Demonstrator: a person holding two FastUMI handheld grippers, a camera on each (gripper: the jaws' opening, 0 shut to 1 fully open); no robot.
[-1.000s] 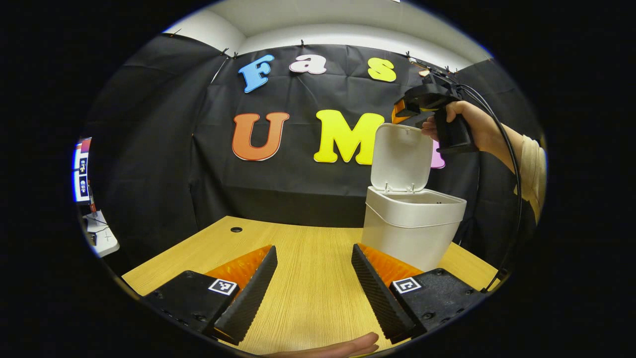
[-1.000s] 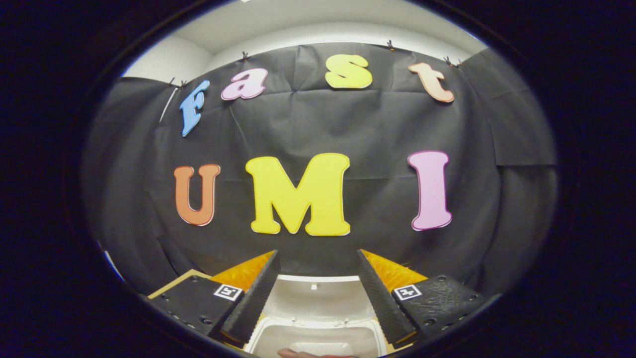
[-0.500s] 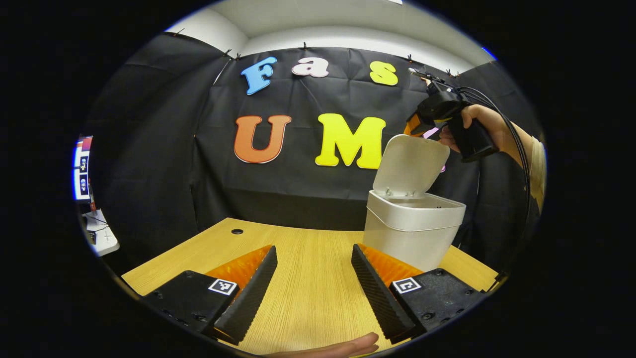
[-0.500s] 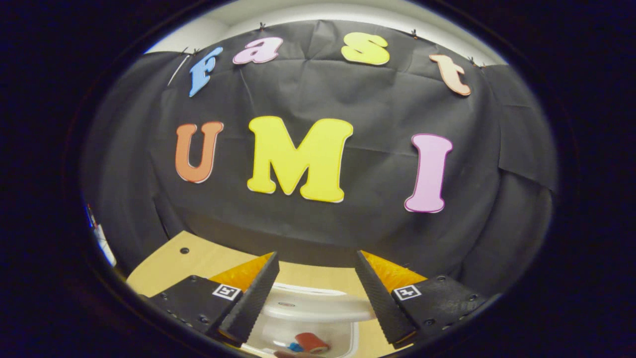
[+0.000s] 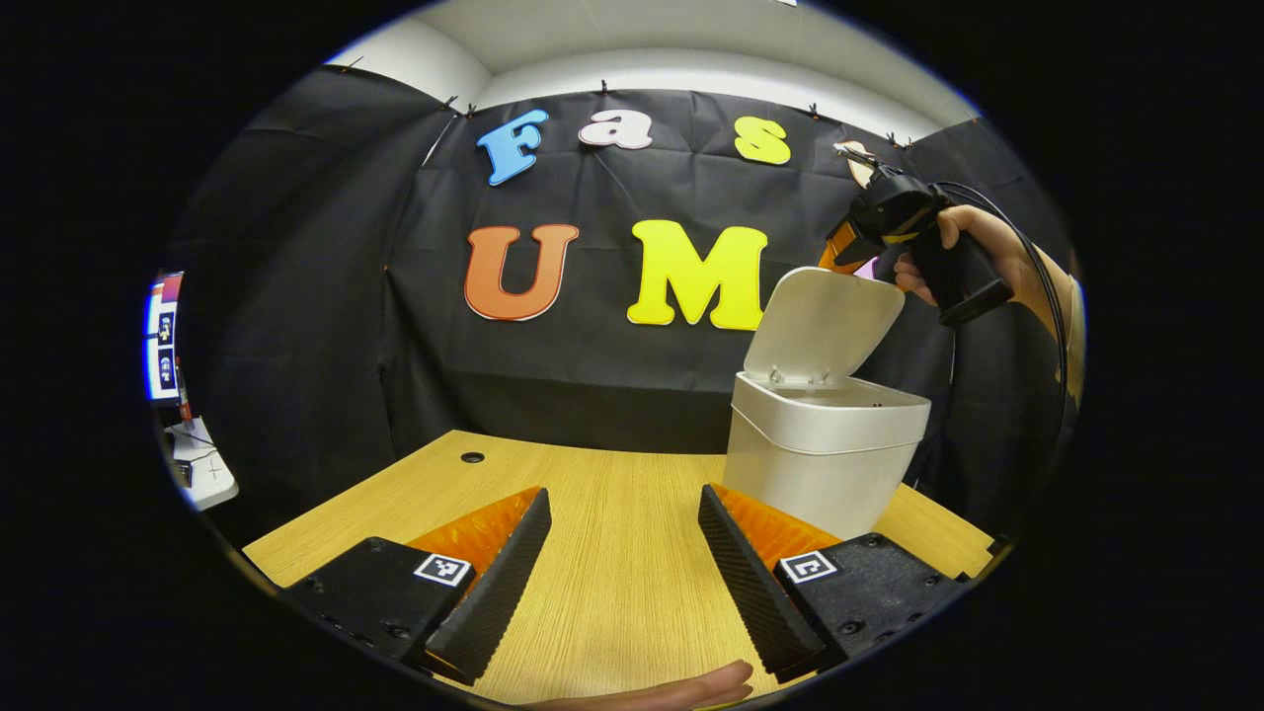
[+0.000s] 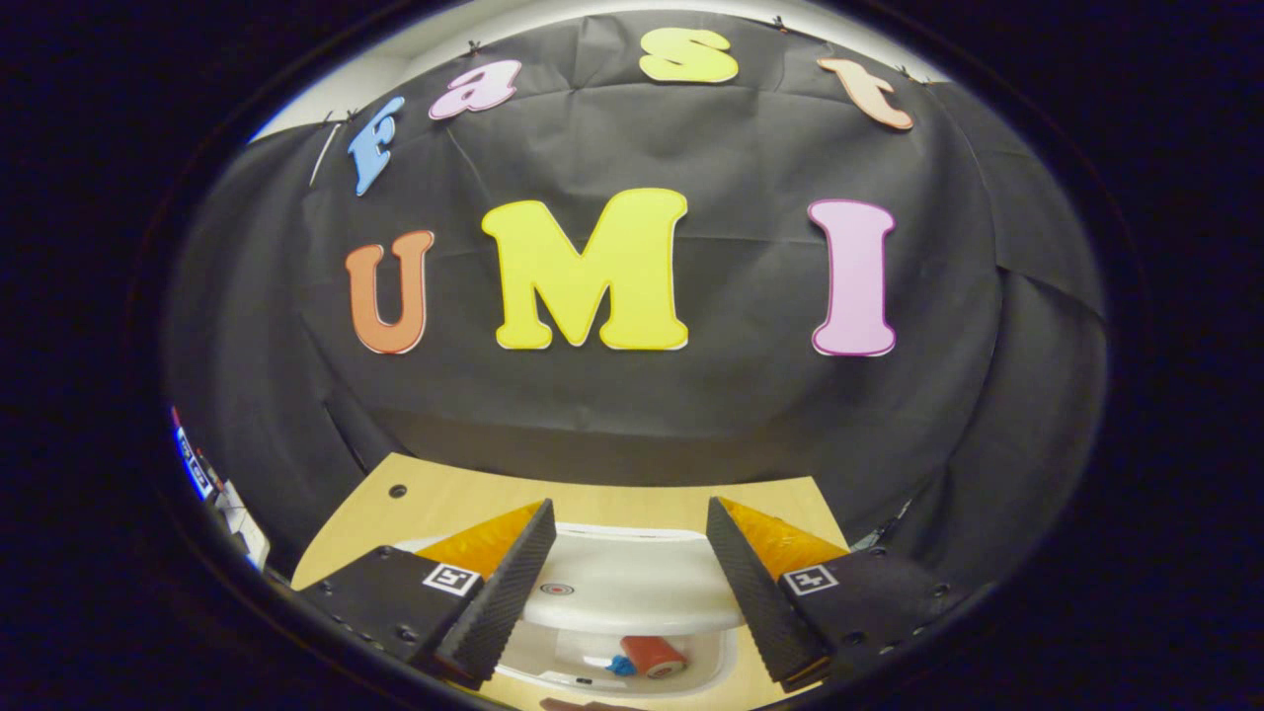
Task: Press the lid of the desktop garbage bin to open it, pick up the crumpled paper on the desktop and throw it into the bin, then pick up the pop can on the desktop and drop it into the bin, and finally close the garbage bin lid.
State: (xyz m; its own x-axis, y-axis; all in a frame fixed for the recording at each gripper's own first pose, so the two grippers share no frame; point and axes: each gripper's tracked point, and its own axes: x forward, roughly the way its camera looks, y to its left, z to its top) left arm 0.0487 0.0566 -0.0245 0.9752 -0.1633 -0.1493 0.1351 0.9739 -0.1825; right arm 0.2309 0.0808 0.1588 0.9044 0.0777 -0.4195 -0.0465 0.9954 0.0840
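Wood-grain desktop runs from the near edge to the black cloth wall, and one white garbage bin stands at its far right. A second ago its lid stood nearly upright; now it leans forward over the mouth, roughly half closed, with the right gripper at its top back edge. That reads as the closing push already under way, the last step of the task.

In the right gripper view, the right gripper looks down over the lid's top, and its camera has tipped further downward than a second ago, bringing the bin's inside into sight. One red pop can lies on the bottom with a small blue scrap beside it; I cannot make out the crumpled paper there. The desktop carries nothing but the bin, so both throws look done.

Two grippers, two states: the right one's fingers stand wide apart with nothing between them, pressing rather than gripping. The left gripper has stayed put low over the near desktop, fingers spread wide and holding nothing. One hand's edge shows at the near rim.
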